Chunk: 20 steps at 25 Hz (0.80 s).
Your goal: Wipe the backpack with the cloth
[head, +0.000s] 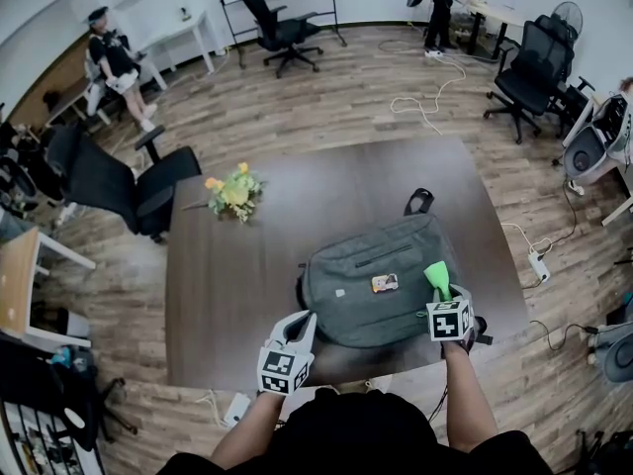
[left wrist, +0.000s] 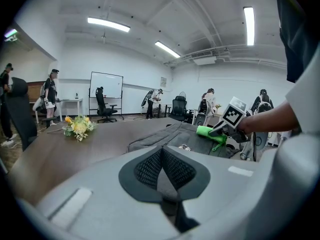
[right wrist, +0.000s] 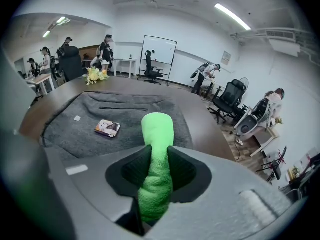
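A grey backpack lies flat on the dark brown table, with a small printed tag on its front. My right gripper is shut on a rolled bright green cloth, held over the backpack's right near part. In the right gripper view the green cloth sticks out between the jaws above the grey backpack. My left gripper hovers at the backpack's near left corner, its jaws closed together with nothing between them. The left gripper view also shows the green cloth.
A yellow flower bouquet lies on the table's far left. Black office chairs stand around the table, and cables trail over the wooden floor. People stand at the far desks. The table's near edge is just below my grippers.
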Available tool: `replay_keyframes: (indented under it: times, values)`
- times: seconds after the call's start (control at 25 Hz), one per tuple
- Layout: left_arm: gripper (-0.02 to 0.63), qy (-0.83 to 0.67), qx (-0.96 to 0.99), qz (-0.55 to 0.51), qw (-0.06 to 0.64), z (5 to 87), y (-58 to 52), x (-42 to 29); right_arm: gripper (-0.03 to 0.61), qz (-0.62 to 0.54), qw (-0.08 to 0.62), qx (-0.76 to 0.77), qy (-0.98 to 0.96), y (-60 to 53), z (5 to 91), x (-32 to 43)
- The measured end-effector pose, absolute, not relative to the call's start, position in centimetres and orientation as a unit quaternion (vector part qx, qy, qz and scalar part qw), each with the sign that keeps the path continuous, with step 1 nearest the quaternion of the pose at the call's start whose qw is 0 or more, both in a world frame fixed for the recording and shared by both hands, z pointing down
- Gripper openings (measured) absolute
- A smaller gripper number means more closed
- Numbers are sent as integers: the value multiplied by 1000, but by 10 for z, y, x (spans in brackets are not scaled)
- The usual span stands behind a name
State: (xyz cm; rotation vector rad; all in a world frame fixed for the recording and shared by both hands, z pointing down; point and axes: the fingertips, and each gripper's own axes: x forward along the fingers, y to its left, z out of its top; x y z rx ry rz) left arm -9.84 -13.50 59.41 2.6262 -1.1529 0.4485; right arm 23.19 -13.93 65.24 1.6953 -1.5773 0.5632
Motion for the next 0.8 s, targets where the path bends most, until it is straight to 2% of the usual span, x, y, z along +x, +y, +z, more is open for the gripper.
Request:
replay_keyframes:
  times: [0.6, 0.8]
  values:
    - [20, -389, 901, 134, 139, 587, -136, -87, 98, 197, 347, 698, -594, -136, 635, 264]
    - [20, -394, 898, 135, 140, 588, -139, -91, 98, 182, 307, 698, -621, -143, 619, 252]
